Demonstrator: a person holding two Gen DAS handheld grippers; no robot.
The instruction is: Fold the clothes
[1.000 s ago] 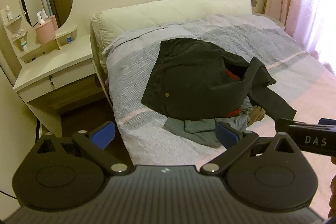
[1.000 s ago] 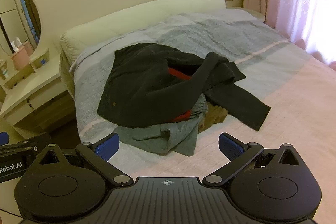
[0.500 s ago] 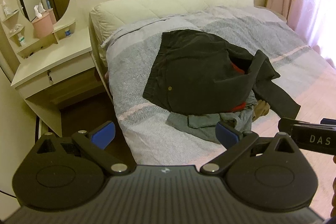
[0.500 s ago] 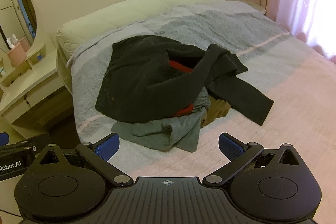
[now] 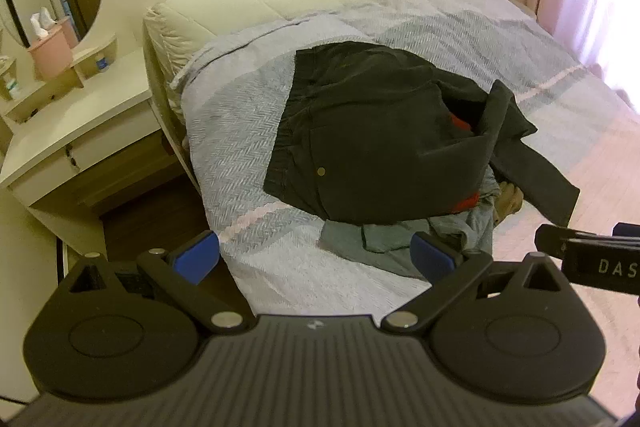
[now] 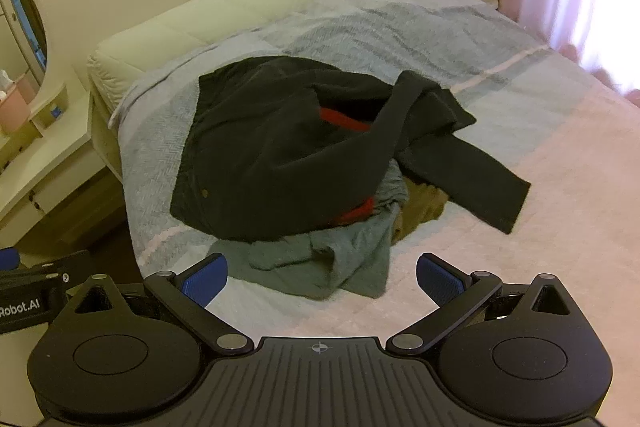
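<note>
Clothes, a rumpled heap topped by a black button-front jacket (image 6: 280, 147) over grey knitwear (image 6: 320, 263), lie mid-frame on the bed (image 6: 540, 227), ahead of my left hand-held gripper (image 5: 316, 259) and right hand-held gripper (image 6: 322, 277); both gape empty, the right seemingly nearer.

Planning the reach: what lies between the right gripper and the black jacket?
In the right wrist view, a crumpled grey garment lies between right gripper and black jacket.
</note>
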